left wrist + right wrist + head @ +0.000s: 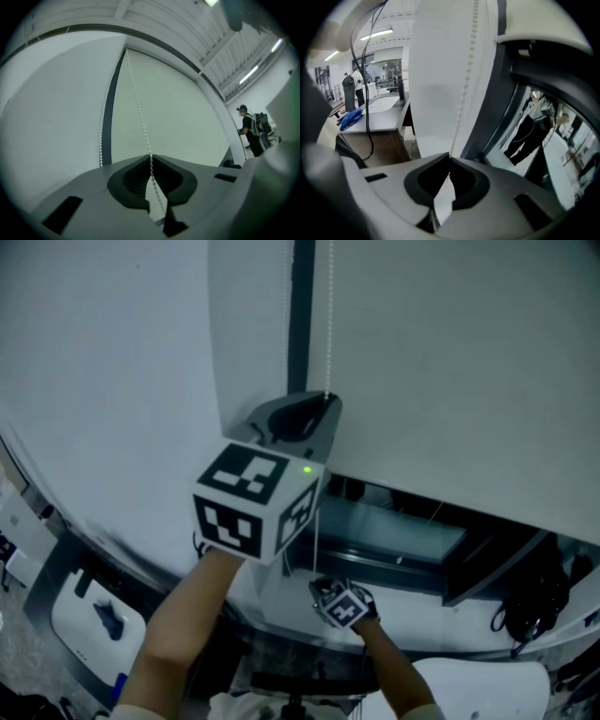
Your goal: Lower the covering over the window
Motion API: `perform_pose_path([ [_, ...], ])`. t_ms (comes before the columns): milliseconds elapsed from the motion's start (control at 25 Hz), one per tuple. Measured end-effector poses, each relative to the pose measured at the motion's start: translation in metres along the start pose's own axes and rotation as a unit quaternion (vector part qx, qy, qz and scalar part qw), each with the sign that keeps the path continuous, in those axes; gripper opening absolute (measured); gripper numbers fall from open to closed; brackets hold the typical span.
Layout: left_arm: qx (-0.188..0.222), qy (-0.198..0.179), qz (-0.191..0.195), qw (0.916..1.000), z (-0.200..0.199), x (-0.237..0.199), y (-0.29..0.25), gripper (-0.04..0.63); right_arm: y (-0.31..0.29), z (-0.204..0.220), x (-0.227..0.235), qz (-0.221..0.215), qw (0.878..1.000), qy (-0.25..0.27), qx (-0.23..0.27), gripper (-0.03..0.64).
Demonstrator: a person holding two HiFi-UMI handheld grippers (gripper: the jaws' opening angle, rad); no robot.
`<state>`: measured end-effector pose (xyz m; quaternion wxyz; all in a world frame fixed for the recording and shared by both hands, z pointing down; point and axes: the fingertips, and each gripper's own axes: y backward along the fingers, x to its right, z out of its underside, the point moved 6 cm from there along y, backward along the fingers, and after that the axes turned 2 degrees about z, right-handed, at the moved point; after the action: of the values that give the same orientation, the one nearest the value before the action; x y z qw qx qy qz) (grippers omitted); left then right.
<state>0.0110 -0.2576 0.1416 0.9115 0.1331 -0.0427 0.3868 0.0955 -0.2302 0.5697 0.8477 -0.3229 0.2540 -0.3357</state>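
Observation:
A white roller blind (450, 362) covers the upper window; its bottom edge slants down to the right, with dark glass (403, 531) bare beneath. A white bead chain (329, 315) hangs beside the dark frame post (300, 306). My left gripper (323, 407) is raised against the blind and shut on the bead chain (140, 117), which runs up from between its tips; a second strand (101, 140) hangs to the left. Lower down, my right gripper (342, 601) is shut on the same chain (464, 93), which rises from its closed tips (450, 157) along the blind's edge.
A window sill (403, 610) runs under the glass, with dark cables or gear (530, 606) at the right. A white device (94, 620) lies at the lower left. A person (251, 133) stands far off on the right. Desks and a cable (365, 93) show at the left.

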Motion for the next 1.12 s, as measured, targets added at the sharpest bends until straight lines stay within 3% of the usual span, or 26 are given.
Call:
perform_pose_path([
  [120, 0.002, -0.039, 0.001, 0.9992, -0.003, 0.006, 0.001, 0.025, 0.004, 0.005, 0.003, -0.007, 1.0, 0.0, -0.015, 0.009],
  [280, -0.031, -0.079, 0.007, 0.9963, 0.005, 0.014, -0.003, 0.02, 0.017, 0.004, 0.009, -0.05, 0.997, -0.052, -0.018, 0.012],
  [480, -0.102, -0.101, 0.025, 0.9894, 0.054, 0.028, -0.007, 0.02, 0.075, -0.034, 0.026, -0.138, 0.982, -0.096, 0.09, 0.038],
  [600, -0.114, -0.096, 0.024, 0.9886, 0.076, 0.031, -0.004, 0.02, 0.135, -0.067, 0.052, -0.172, 0.955, -0.125, 0.208, 0.038],
  [720, -0.102, -0.094, 0.018, 0.9902, 0.079, 0.032, 0.0, 0.02, 0.2, -0.097, 0.081, -0.155, 0.921, -0.143, 0.328, 0.038],
  [880, -0.096, -0.106, 0.021, 0.9895, 0.088, 0.043, 0.004, 0.02, 0.267, -0.138, 0.106, -0.09, 0.877, -0.145, 0.448, 0.083],
  [960, -0.103, -0.112, 0.029, 0.9879, 0.102, 0.051, 0.004, 0.02, 0.286, -0.163, 0.108, -0.054, 0.87, -0.128, 0.473, 0.101],
  [1120, -0.124, -0.131, 0.041, 0.9827, 0.132, 0.066, 0.005, 0.018, 0.306, -0.215, 0.104, 0.0, 0.876, -0.069, 0.477, 0.115],
])
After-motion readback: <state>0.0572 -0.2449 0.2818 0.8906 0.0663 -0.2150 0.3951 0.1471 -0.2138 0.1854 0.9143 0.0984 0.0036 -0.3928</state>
